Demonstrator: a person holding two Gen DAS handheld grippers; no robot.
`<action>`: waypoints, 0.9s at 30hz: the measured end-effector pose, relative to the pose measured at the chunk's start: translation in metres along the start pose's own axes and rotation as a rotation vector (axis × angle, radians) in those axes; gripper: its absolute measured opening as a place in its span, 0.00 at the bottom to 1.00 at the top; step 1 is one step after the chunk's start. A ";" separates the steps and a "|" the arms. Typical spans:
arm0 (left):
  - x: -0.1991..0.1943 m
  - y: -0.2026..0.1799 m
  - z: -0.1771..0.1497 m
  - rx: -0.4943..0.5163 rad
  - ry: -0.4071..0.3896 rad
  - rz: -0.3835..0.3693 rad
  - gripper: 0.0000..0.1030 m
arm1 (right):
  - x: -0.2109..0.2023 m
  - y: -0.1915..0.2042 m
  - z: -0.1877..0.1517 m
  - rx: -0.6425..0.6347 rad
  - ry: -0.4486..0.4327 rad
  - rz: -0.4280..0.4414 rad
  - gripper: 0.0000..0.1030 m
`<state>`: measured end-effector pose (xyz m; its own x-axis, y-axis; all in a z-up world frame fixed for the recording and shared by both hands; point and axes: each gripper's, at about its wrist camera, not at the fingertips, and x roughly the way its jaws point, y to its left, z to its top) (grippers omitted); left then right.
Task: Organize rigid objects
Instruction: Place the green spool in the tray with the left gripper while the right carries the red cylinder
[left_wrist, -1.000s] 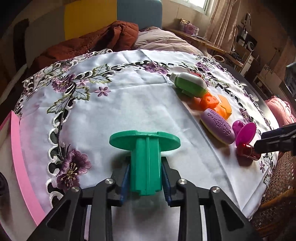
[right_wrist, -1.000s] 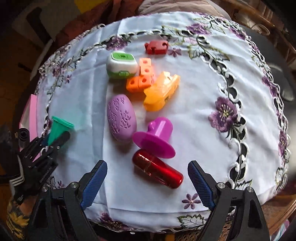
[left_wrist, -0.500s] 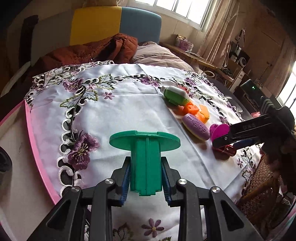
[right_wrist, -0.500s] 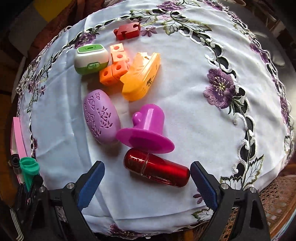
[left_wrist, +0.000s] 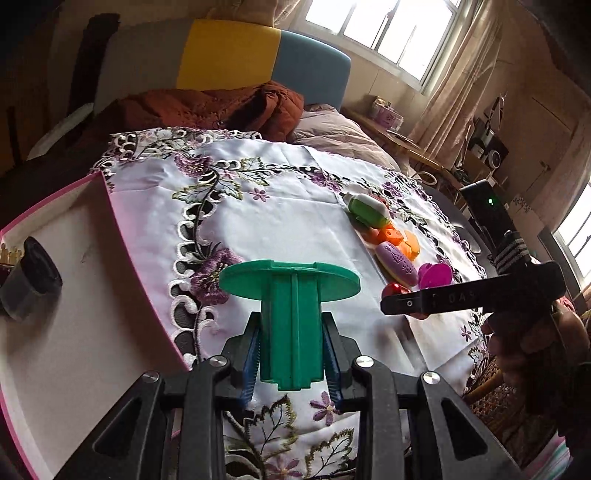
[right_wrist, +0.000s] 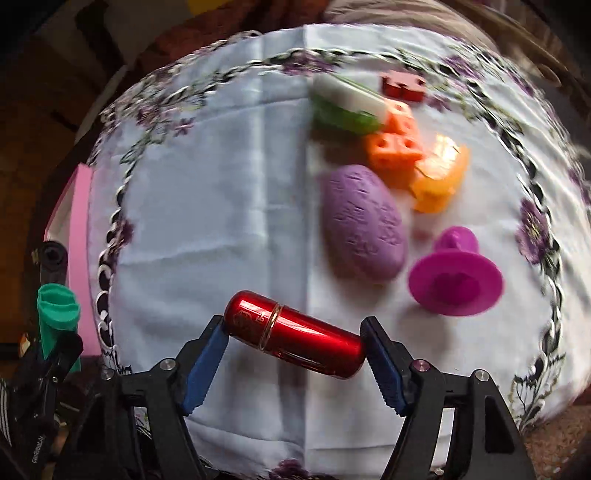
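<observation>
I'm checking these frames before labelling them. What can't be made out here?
- Right wrist view: the pile of toys is motion-blurred, so the markings are unreadable.
- Right wrist view: whether the closing right gripper already presses the red capsule is unclear.
- Left wrist view: the red capsule is mostly hidden behind the right gripper.
- Left wrist view: the pink tray is cut off by the left edge, and the black object in it is unidentifiable.

Stood against the far wall: a padded headboard in yellow and blue panels (left_wrist: 258, 59). Lay heaped before it: a rust-brown quilted blanket (left_wrist: 207, 107). Glowed with daylight: a multi-pane window (left_wrist: 384, 29), flanked by a beige curtain (left_wrist: 461, 85). Ran beneath it: a cluttered wooden side shelf (left_wrist: 406, 140).
</observation>
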<state>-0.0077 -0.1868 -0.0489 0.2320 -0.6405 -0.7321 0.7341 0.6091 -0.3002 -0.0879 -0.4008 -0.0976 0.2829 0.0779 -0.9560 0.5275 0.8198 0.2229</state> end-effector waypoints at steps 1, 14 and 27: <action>-0.004 0.003 -0.001 -0.012 -0.006 0.006 0.29 | 0.001 0.011 0.001 -0.040 -0.021 0.000 0.72; -0.072 0.104 -0.024 -0.273 -0.074 0.211 0.29 | 0.029 0.059 0.019 -0.266 -0.156 -0.046 0.71; -0.065 0.160 -0.033 -0.378 -0.021 0.380 0.29 | 0.026 0.055 0.015 -0.283 -0.189 -0.034 0.71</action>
<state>0.0736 -0.0326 -0.0696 0.4520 -0.3488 -0.8210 0.3154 0.9234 -0.2187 -0.0397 -0.3616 -0.1074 0.4265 -0.0372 -0.9037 0.3037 0.9470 0.1043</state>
